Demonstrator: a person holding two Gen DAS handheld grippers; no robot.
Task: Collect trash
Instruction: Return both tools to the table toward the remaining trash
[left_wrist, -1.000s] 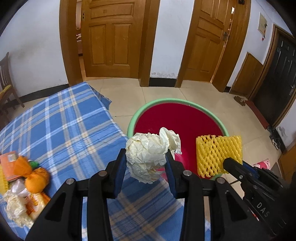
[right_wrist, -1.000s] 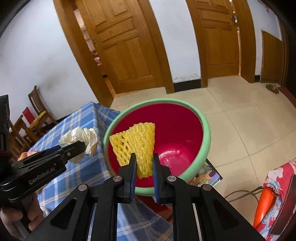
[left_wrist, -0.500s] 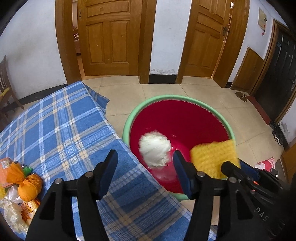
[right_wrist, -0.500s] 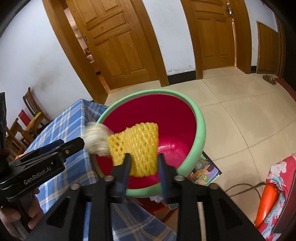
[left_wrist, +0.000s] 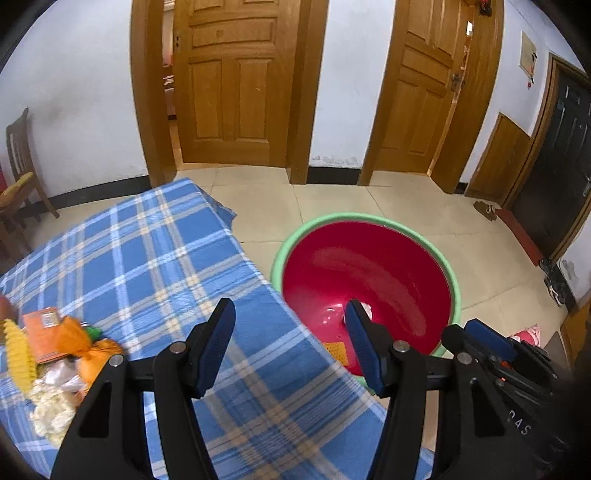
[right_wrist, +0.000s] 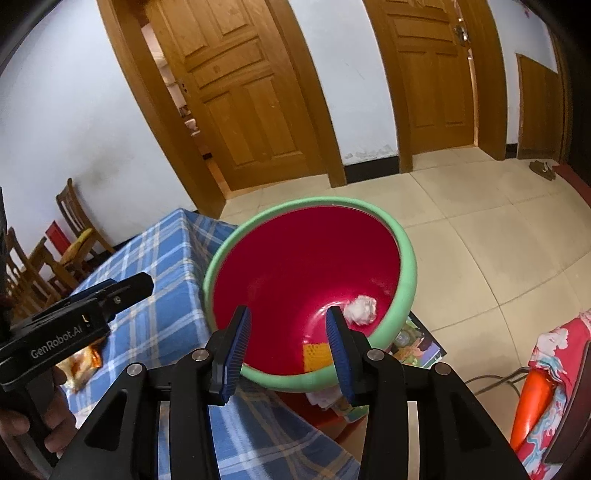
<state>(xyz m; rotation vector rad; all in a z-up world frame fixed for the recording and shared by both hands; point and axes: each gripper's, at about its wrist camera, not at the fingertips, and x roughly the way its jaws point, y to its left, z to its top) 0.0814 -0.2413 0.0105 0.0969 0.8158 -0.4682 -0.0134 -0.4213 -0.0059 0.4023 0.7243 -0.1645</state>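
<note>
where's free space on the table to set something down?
Free: the checked cloth from the far corner to the edge beside the red basin. Crowded: the near left corner, where the trash pile sits.

White lettering "GenRobot.AI" runs along the side of the black plastic left gripper (right_wrist: 79, 325), at nine o'clock in the right wrist view. In the left wrist view, the letters "DAS" stand on the black right gripper body (left_wrist: 517, 428) at four o'clock
</note>
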